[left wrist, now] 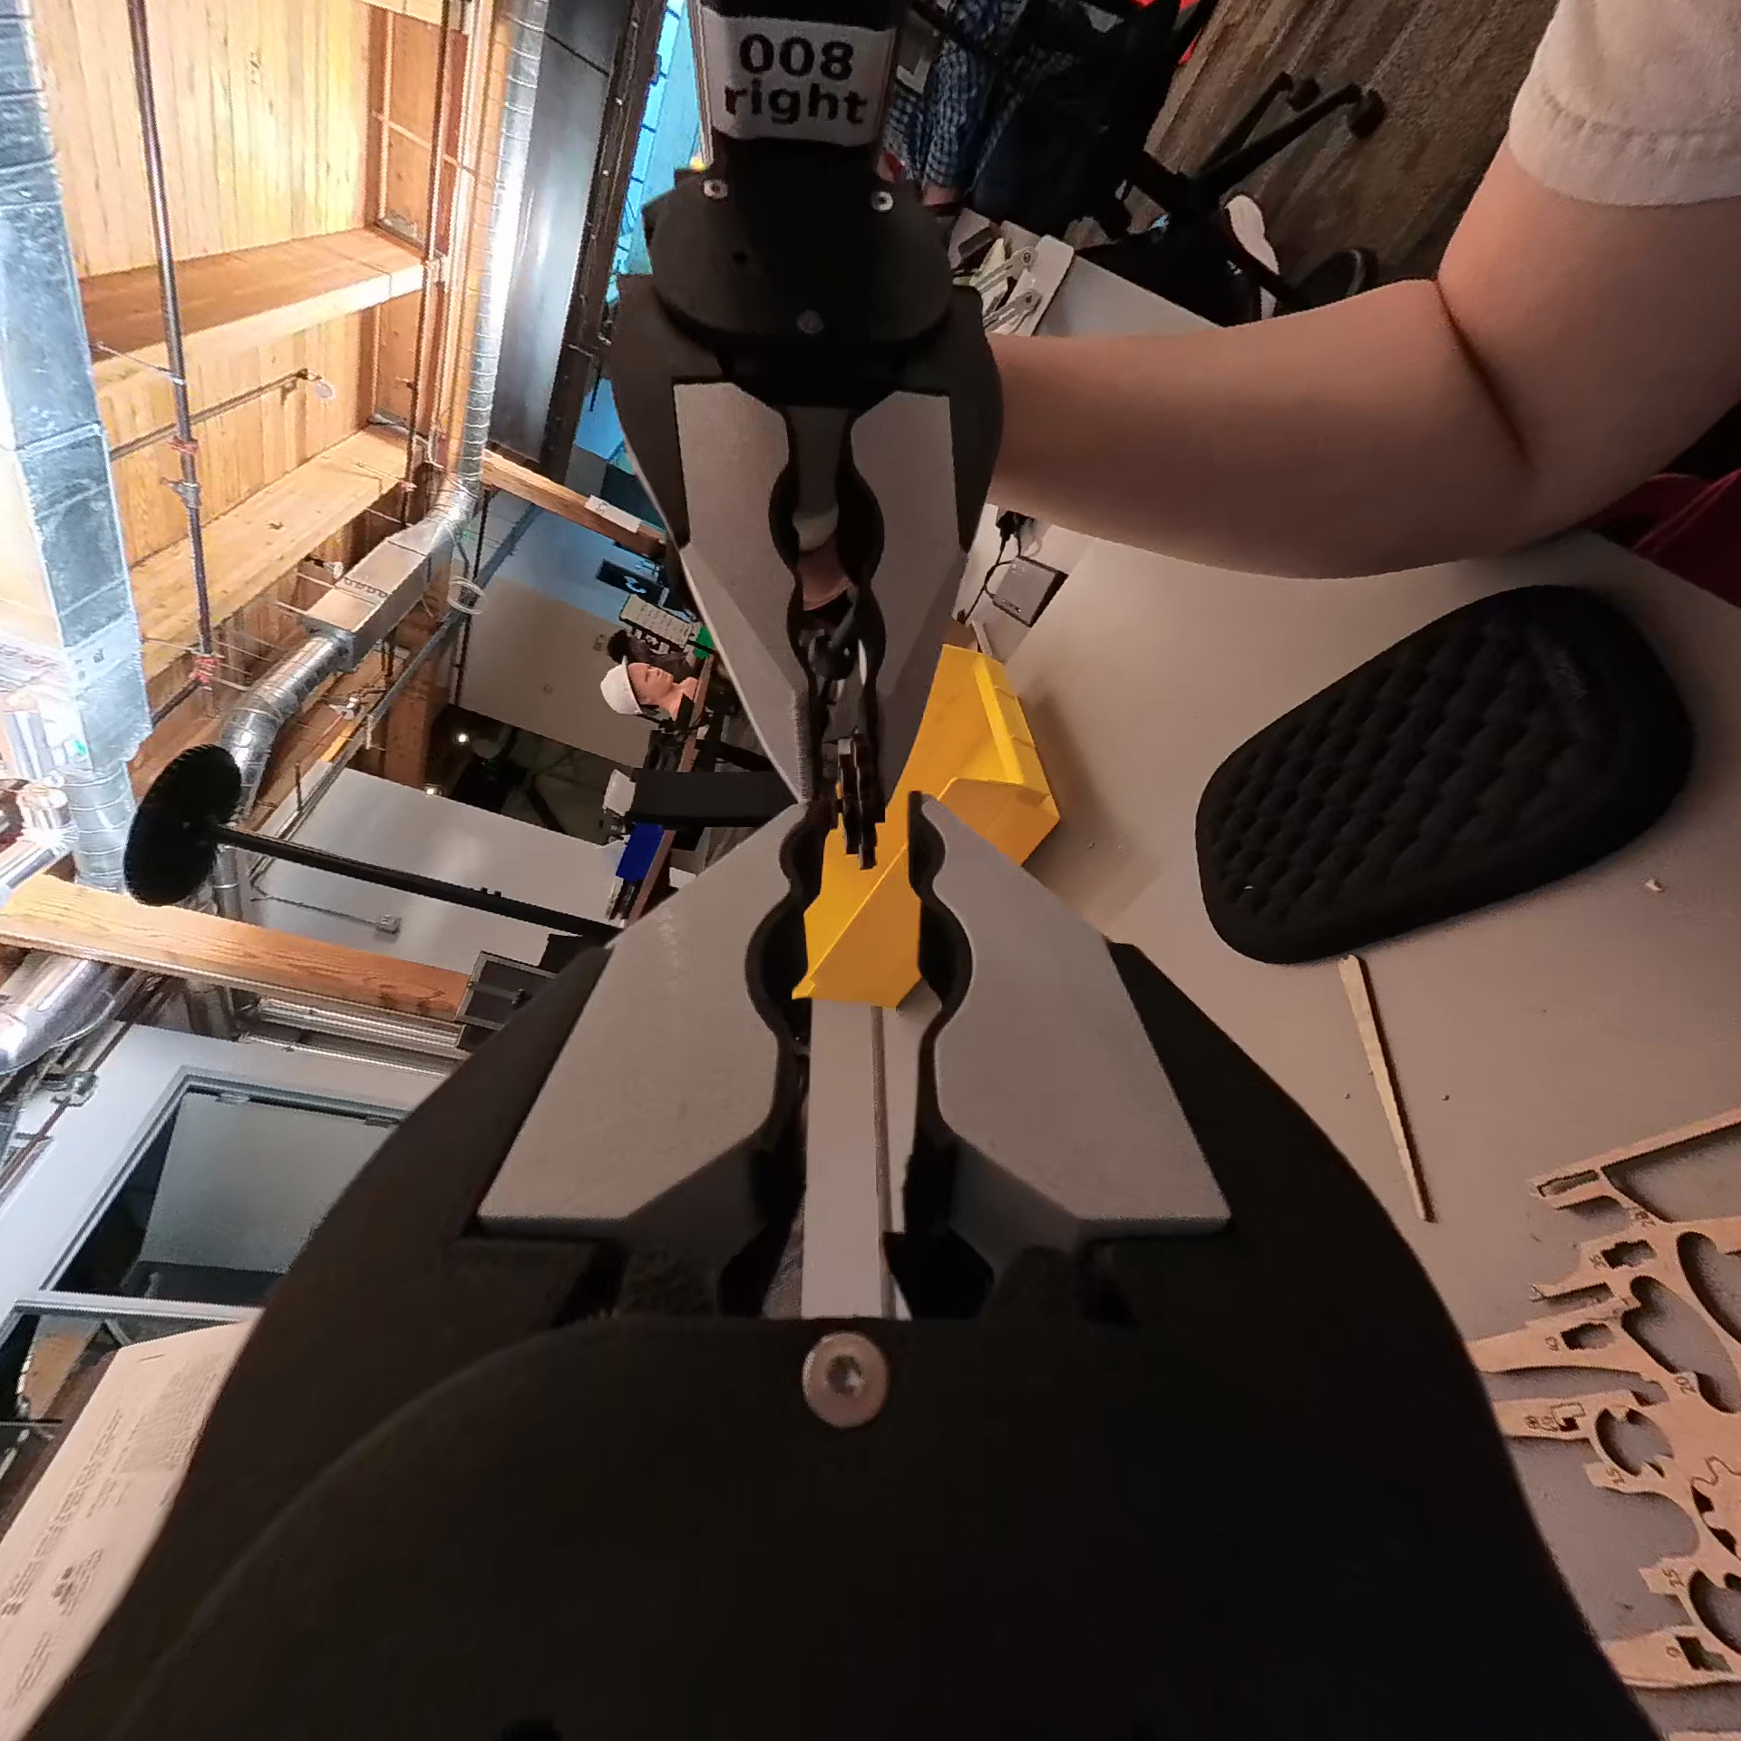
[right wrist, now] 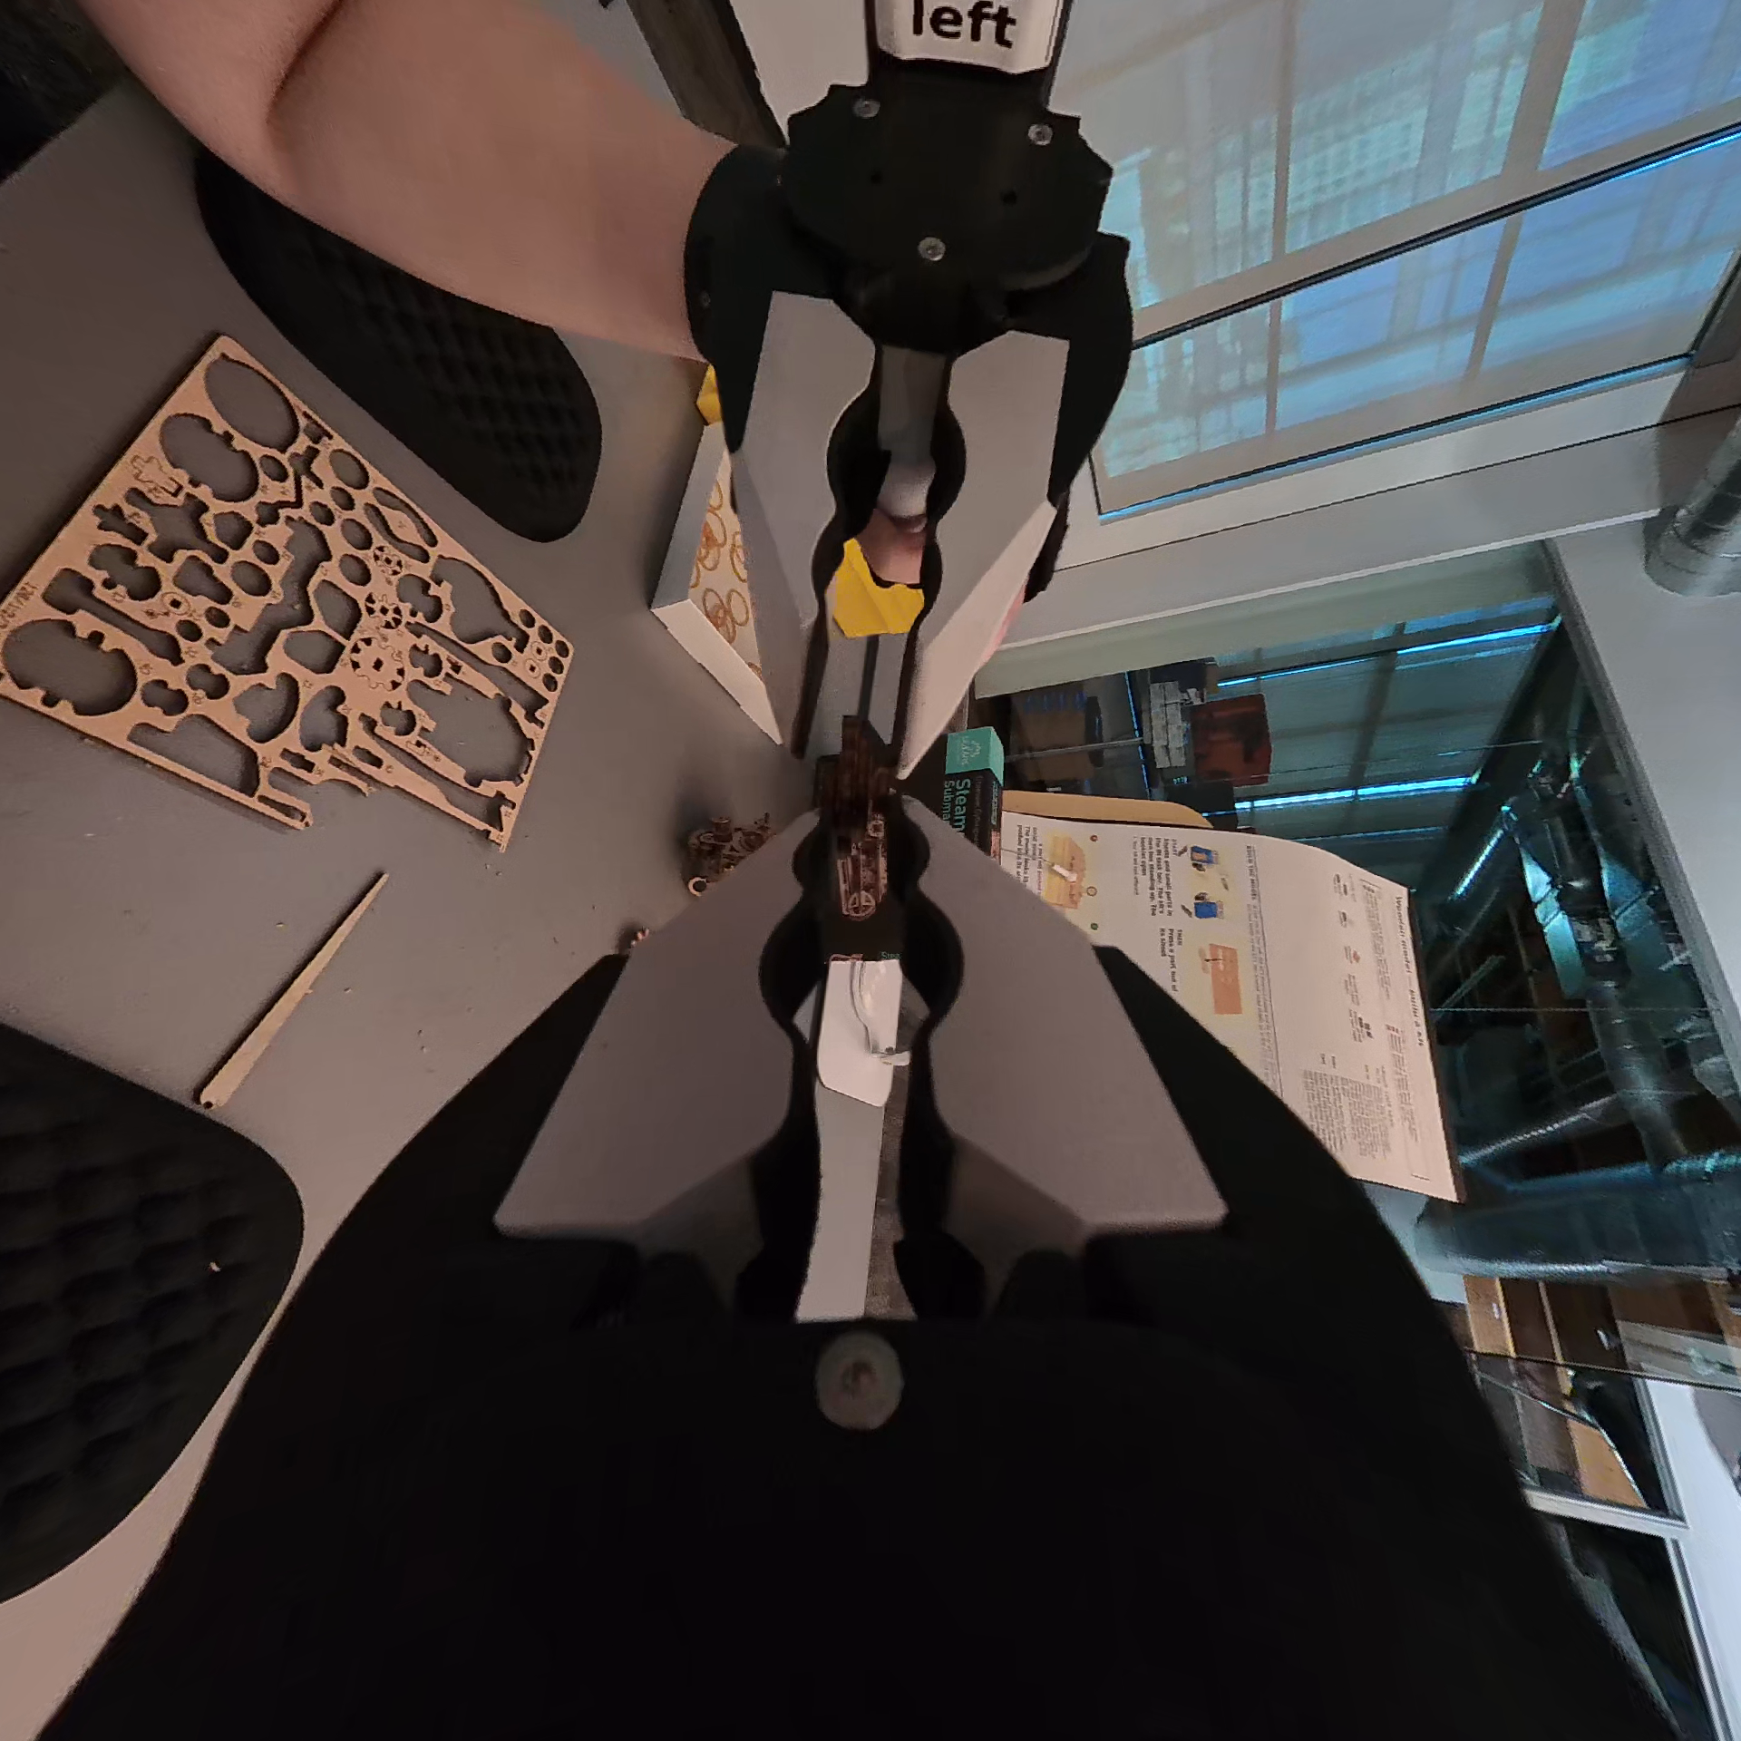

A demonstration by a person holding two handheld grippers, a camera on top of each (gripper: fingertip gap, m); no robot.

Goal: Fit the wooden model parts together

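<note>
A small dark wooden model piece (right wrist: 855, 862) with toothed edges is clamped between the fingertips of my right gripper (right wrist: 859, 821). In the left wrist view the piece (left wrist: 855, 834) sticks out of the right gripper (left wrist: 846, 787), which comes down from above. My left gripper (left wrist: 859, 810) faces it tip to tip. Its jaws stand narrowly apart on both sides of the piece's free end, with a gap showing on each side. In the right wrist view the left gripper (right wrist: 851, 756) comes from the top, held by a person's bare forearm (right wrist: 490, 188).
On the grey table (right wrist: 528, 904) lie a plywood sheet with cut-out holes (right wrist: 283, 603), a thin wooden stick (right wrist: 292, 989), black padded rests (right wrist: 414, 358) (right wrist: 122, 1272), a heap of small wooden parts (right wrist: 730, 843), a yellow bin (left wrist: 980, 754) and a printed instruction sheet (right wrist: 1225, 970). The tips of both grippers are at nearly the same place.
</note>
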